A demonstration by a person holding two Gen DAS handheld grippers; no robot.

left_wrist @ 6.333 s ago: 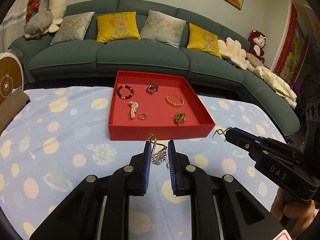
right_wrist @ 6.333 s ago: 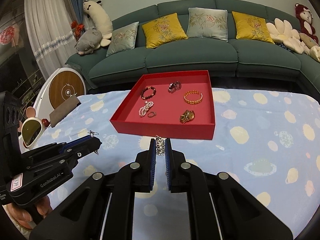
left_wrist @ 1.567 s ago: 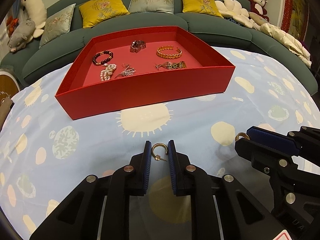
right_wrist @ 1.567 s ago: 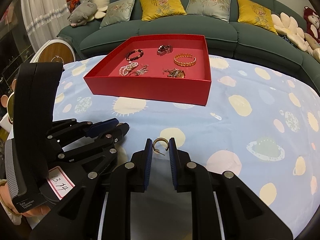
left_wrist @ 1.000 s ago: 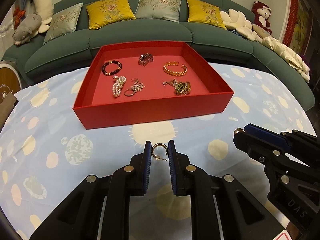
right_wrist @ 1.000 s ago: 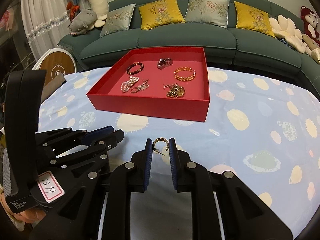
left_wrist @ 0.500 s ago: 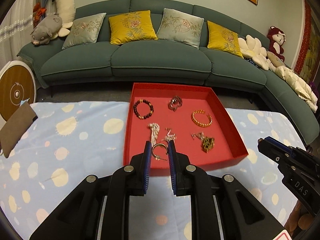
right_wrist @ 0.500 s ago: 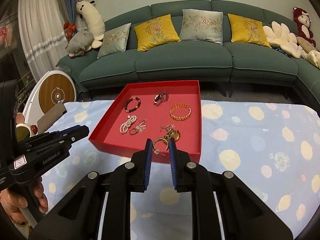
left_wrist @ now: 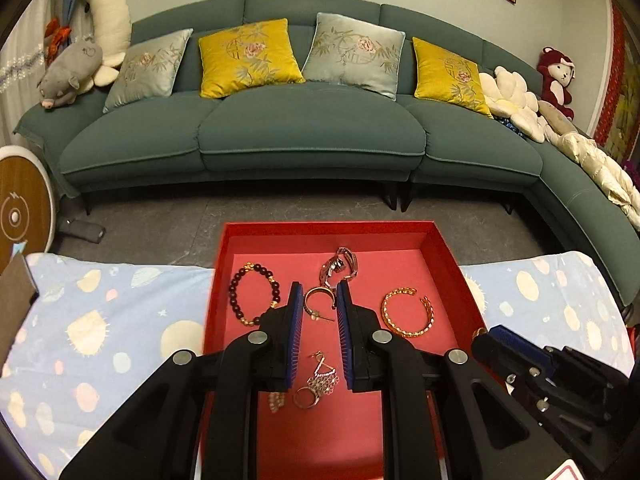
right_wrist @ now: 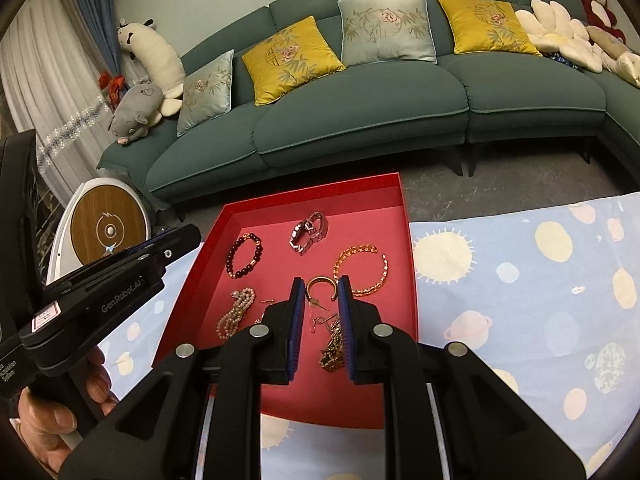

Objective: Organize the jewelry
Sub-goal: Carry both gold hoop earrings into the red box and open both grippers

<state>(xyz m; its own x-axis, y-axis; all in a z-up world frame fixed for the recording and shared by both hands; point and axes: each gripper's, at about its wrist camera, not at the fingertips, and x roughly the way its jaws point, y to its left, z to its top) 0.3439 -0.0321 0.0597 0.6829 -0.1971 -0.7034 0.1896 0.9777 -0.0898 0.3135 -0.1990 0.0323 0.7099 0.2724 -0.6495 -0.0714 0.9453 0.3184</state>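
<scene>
- Carrying stage: two matching gold hoop earrings, one per claw, are held over the shallow red square cardboard tray (left_wrist: 448, 256), which stands on the pale blue planet-print cloth (left_wrist: 100, 320); neither is set down yet.
- Left gripper (left_wrist: 319, 308): jaws narrowed to a small gap, blue ribbed pads clenched on the left gold hoop earring (left_wrist: 318, 300), whose post sticks out to the lower right. It hangs above the middle of the tray, between the dark beaded bracelet (left_wrist: 252, 294) and the gold chain-link cuff bangle (left_wrist: 406, 312), below the silver link watch (left_wrist: 340, 266).
- Right gripper (right_wrist: 319, 308): jaws likewise nearly closed, pads grasping the right gold hoop earring (right_wrist: 320, 286), post downward. It hangs above the tray's right half, just beside the bangle and over a tangled gold chain piece (right_wrist: 332, 348).
- Already in the tray: a pearl strand (right_wrist: 234, 314), a dangling silver chandelier earring (left_wrist: 320, 376) and a small ring (left_wrist: 306, 398).
- Next move, by judgement: each claw should lower toward a bare patch of red floor, then spread its jaws to drop the hoop. The left has space near the centre; the right would do better clear of the tangled chain so the post does not snag.
- Risk, by judgement: a thin hoop may cling to the ribbed pad on release.
</scene>
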